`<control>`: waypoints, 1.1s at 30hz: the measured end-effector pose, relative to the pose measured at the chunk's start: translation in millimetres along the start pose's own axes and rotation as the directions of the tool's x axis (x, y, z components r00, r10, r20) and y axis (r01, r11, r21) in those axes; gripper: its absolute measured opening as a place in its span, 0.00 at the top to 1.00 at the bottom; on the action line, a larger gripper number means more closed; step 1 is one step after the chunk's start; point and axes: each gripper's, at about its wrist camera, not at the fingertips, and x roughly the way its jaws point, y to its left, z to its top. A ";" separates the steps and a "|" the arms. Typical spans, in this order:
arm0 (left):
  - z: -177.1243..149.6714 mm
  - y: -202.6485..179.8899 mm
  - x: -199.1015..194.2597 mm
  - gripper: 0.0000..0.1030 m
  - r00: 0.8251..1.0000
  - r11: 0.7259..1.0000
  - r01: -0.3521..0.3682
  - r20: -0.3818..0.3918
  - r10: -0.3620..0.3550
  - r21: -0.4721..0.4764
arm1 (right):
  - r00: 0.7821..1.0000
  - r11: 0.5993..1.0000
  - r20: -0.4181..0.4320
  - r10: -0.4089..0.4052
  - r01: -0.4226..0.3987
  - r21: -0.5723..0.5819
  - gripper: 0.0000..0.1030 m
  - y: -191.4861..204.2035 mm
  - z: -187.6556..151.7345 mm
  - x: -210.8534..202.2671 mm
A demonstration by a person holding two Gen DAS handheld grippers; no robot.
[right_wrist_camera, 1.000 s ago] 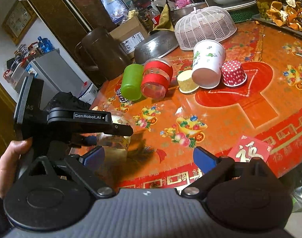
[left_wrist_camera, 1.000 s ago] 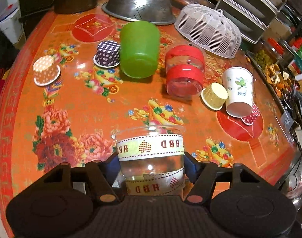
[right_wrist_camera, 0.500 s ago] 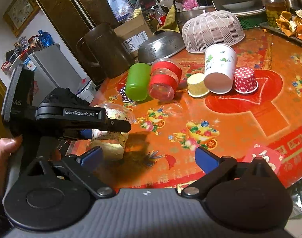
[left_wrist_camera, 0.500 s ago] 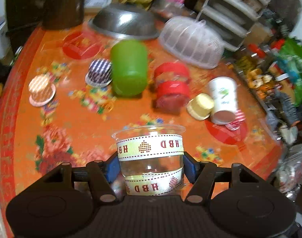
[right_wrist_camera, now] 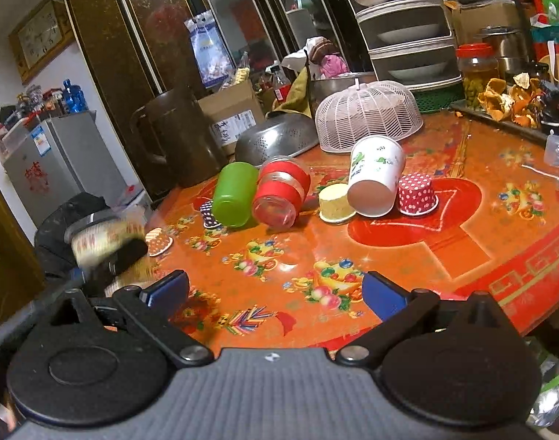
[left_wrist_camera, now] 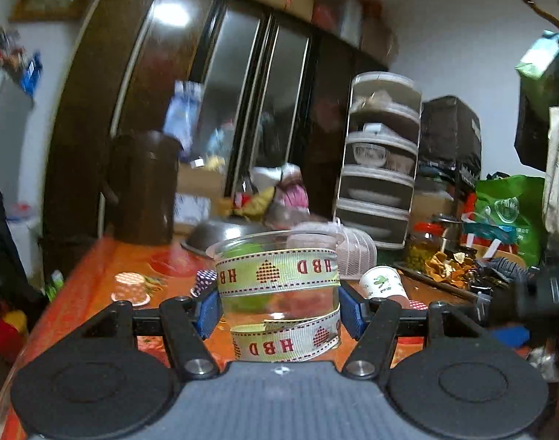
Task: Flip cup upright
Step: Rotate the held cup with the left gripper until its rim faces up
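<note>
My left gripper [left_wrist_camera: 279, 311] is shut on a clear plastic cup [left_wrist_camera: 279, 293] with two "HBD" ribbon bands. The blue pads press its sides and its rim points up and away. In the right wrist view the same cup [right_wrist_camera: 107, 240] is a blurred shape at the left table edge, lifted off the table. My right gripper [right_wrist_camera: 276, 293] is open and empty above the orange table [right_wrist_camera: 463, 256] near its front edge.
On the table lie a green cup [right_wrist_camera: 233, 198], a red-banded clear cup [right_wrist_camera: 279, 198], a white paper cup [right_wrist_camera: 375, 179], and small cupcake liners [right_wrist_camera: 417, 194]. Behind them are a white mesh food cover [right_wrist_camera: 367, 115], a steel colander [right_wrist_camera: 276, 139] and a brown jug [right_wrist_camera: 176, 139].
My left gripper has tilted up with the cup, so its view swung from the tabletop to the cabinets and shelves. The right gripper has stayed open and shifted only slightly.
</note>
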 end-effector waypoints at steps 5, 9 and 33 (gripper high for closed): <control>-29.1 -31.6 -18.5 0.35 0.986 0.982 -0.099 0.147 0.075 0.160 | 0.999 0.999 0.034 0.002 -0.003 0.035 0.01 -3.0 -7.5 -12.0; -39.1 -45.1 -23.1 0.35 0.985 0.976 -0.104 0.156 0.074 0.192 | 0.998 0.999 0.061 -0.013 0.011 0.043 0.01 -3.9 -15.2 -23.4; -72.2 -31.6 -23.5 0.35 0.988 0.980 -0.089 0.143 0.064 0.176 | 0.998 0.998 0.060 0.009 -0.013 0.063 0.01 -0.9 -31.7 -26.4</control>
